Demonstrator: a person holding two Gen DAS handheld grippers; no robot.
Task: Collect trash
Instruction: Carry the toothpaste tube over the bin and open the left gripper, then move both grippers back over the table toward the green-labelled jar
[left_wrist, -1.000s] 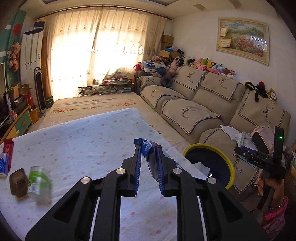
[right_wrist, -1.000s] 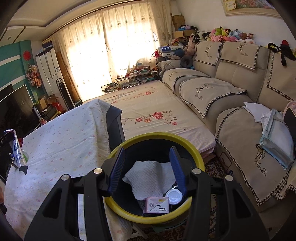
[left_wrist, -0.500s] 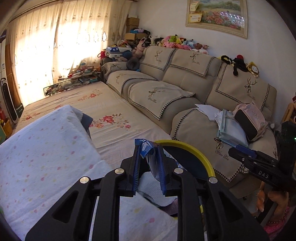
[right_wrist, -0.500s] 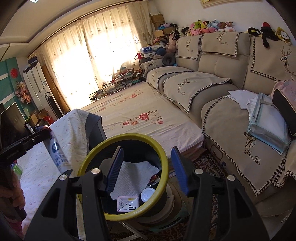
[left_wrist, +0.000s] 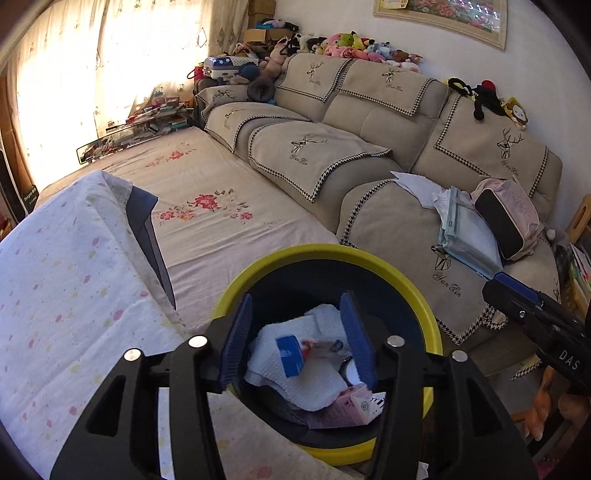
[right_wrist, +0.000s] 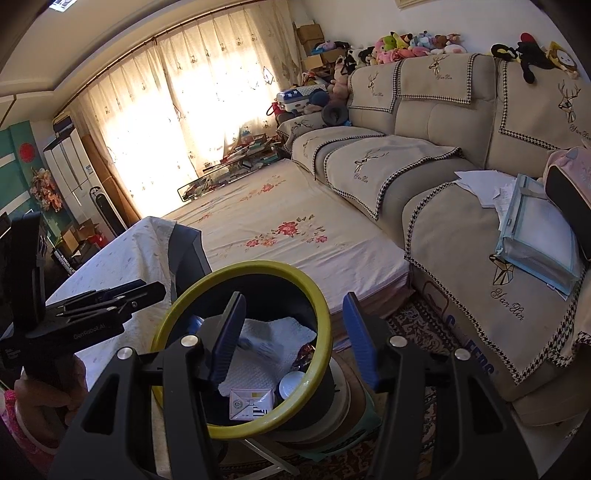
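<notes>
Our left tongs (left_wrist: 301, 341) have just been opening right over the yellow-rimmed bin (left_wrist: 413, 280); the blue wrapper (left_wrist: 290, 350) drops below. Our right tongs (right_wrist: 291, 339) hang half open, holding nothing. We keep both over the bin.

The round yellow-rimmed dark trash bin (left_wrist: 424, 295) stands just right of the bench under a white speckled cloth (left_wrist: 66, 280), before the floral-sheeted mattress (left_wrist: 229, 221). In it, a blue-and-white wrapper (left_wrist: 290, 350) lies on crumpled white paper towel (left_wrist: 314, 384), beside a pink carton (left_wrist: 351, 410). Behind the mattress runs a beige sofa (left_wrist: 369, 110).
</notes>
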